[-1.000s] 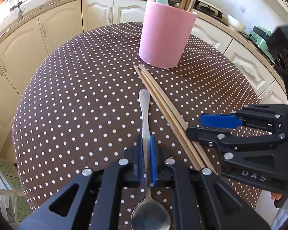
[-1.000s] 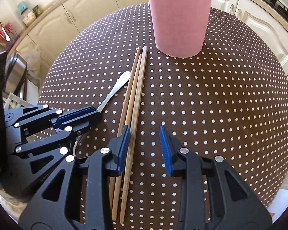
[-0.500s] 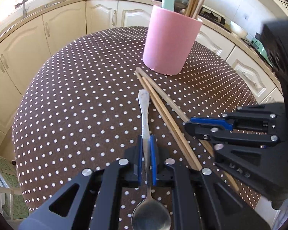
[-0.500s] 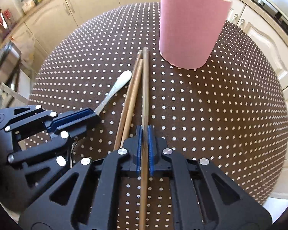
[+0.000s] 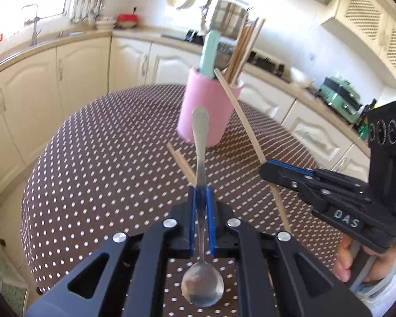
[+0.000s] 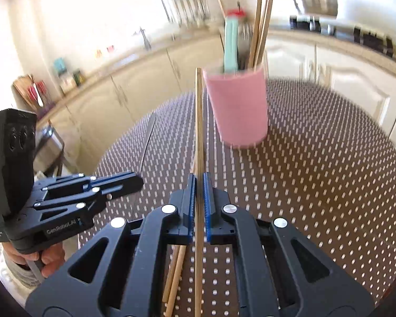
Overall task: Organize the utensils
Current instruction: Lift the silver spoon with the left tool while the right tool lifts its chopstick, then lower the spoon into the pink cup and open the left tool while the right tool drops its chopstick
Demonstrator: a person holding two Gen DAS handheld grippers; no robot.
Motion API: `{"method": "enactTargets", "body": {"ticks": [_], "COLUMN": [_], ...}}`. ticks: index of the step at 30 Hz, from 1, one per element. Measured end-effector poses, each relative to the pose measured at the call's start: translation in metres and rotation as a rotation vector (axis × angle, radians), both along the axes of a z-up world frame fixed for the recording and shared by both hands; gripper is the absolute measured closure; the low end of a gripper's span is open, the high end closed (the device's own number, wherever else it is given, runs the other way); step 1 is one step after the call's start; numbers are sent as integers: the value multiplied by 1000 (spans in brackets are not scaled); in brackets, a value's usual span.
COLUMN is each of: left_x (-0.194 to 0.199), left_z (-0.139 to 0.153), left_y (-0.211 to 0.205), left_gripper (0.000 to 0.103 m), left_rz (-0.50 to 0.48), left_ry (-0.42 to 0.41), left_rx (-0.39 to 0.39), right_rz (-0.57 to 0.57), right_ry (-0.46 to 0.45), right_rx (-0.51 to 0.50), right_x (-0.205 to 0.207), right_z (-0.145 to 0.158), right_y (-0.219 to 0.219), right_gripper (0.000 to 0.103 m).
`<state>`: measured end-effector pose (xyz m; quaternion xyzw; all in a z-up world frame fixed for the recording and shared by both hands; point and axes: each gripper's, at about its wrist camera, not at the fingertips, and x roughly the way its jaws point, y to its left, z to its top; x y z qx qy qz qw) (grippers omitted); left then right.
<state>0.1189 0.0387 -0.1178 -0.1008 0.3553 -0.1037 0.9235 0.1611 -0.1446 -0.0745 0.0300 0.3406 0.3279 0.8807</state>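
- One metal spoon (image 5: 201,142) is pinched in my left gripper (image 5: 201,198). Its handle sticks out ahead, up off the table, and its bowl hangs back toward the camera.
- One long wooden chopstick (image 6: 198,137) is pinched in my right gripper (image 6: 199,185). Its far end points up beside the pink cup (image 6: 237,108).
- Two more chopsticks (image 6: 175,272) lie flat on the table, side by side, just under my right gripper.
- The one pink cup stands upright on the table, ahead of both grippers and apart from them.
- Inside the cup I count one pale green handle (image 5: 210,52) and a bunch of wooden sticks (image 5: 246,45). They are too close together to count.
- The one round table (image 5: 97,163) has a brown cloth with white dots.
- Both grippers are black with blue pads. I can see a few fingers of my right hand (image 5: 343,259) under the right gripper.
- Behind the table are cream cupboards (image 5: 74,74), one shiny pot (image 5: 228,18) and one green toaster-like thing (image 5: 338,97).
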Motion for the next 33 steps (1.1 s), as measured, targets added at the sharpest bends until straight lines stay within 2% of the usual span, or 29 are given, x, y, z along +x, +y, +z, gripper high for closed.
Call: {"method": "enactTargets", "body": {"ticks": [6, 10, 14, 21, 33], "left_x": [-12, -11, -2, 12, 64], "left_z": [17, 26, 36, 55, 121], "left_y": [-7, -11, -15, -15, -22], "left_gripper": [96, 96, 95, 95, 95], "left_rz": [-34, -55, -57, -62, -60], "left_ry": [-83, -115, -135, -179, -348], "left_rx": [-21, -26, -27, -31, 9], "right_rz": [-44, -63, -87, -120, -197], "right_ry": [-87, -191, -270, -349, -490], "right_rx": [112, 162, 202, 281, 368], "right_x": [-3, -11, -15, -4, 35], "right_z": [11, 21, 30, 40, 75], "right_y": [-20, -22, -21, -28, -33], "right_gripper": [96, 96, 96, 96, 96]}}
